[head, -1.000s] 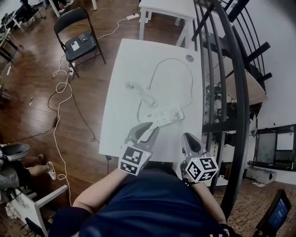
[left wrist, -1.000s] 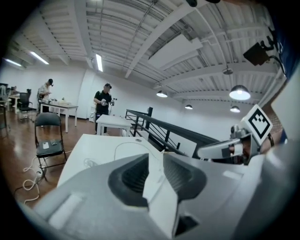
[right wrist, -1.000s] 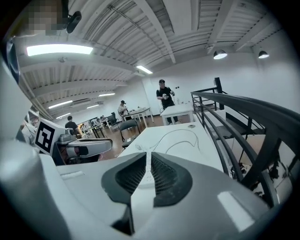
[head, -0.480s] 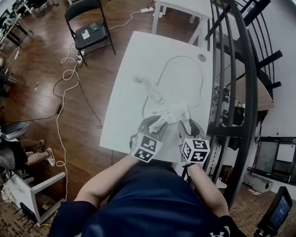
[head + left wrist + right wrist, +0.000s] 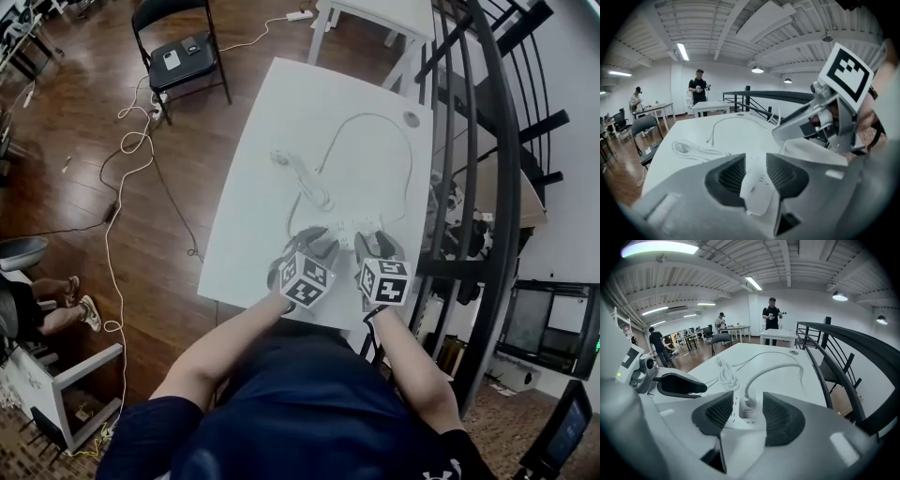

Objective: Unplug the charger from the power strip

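Note:
A white power strip (image 5: 345, 228) lies on the white table (image 5: 281, 122) near its front edge. My left gripper (image 5: 314, 242) stands open over the strip's near end (image 5: 757, 187), which lies between the jaws without the pads pressing on it. My right gripper (image 5: 380, 240) is open too, and the white charger (image 5: 746, 409) plugged into the strip stands between its jaws (image 5: 745, 416), clear of both pads. From the charger a white cable (image 5: 773, 369) arcs away across the table. The head view hides the charger behind my right gripper.
A coiled white cable (image 5: 300, 173) lies mid-table, a small round disc (image 5: 411, 118) at the far corner. A black stair railing (image 5: 478, 187) runs along the table's right side. A black folding chair (image 5: 183, 56) and loose floor cords (image 5: 131, 159) are left. People stand in the distance.
Both grippers have come down and forward from the table's front edge onto the power strip. The right jaws went from shut to open; the left jaws opened wider.

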